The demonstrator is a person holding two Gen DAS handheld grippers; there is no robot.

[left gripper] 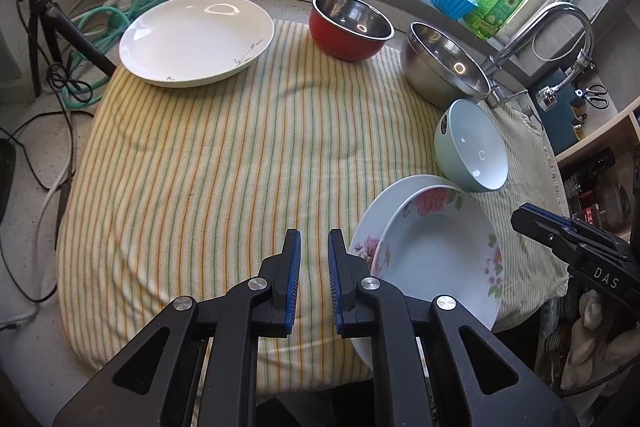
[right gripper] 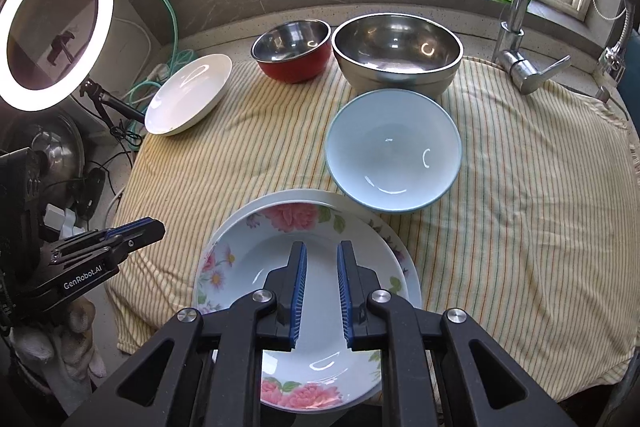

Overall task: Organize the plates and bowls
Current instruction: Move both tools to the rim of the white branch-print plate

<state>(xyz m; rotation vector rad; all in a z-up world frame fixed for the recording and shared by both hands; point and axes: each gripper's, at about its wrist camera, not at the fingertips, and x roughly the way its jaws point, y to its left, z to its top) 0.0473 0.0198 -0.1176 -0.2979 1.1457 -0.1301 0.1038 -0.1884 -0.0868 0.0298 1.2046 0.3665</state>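
Left to right on the striped cloth (right gripper: 520,187): plain white plate (right gripper: 188,95) sits alone at the far left edge, not yet stacked w/ the others. Red bowl (right gripper: 294,55) and big steel bowl (right gripper: 396,55) stand side by side at the back, separate — no nesting done. Pale blue bowl (right gripper: 392,151) is just in front of the steel one, its near rim over the edge of the plates. Front: a floral plate (right gripper: 280,267) already rests in a second floral plate (right gripper: 404,259), so that pair looks done. Left gripper (left gripper: 314,255) hangs over bare cloth beside the stack, jaws nearly closed, nothing between them. Right gripper (right gripper: 322,267) hovers above the top floral plate, jaws a narrow gap apart, holding nothing. Left, I'd judge: white plate onto the stack, bowls nested.
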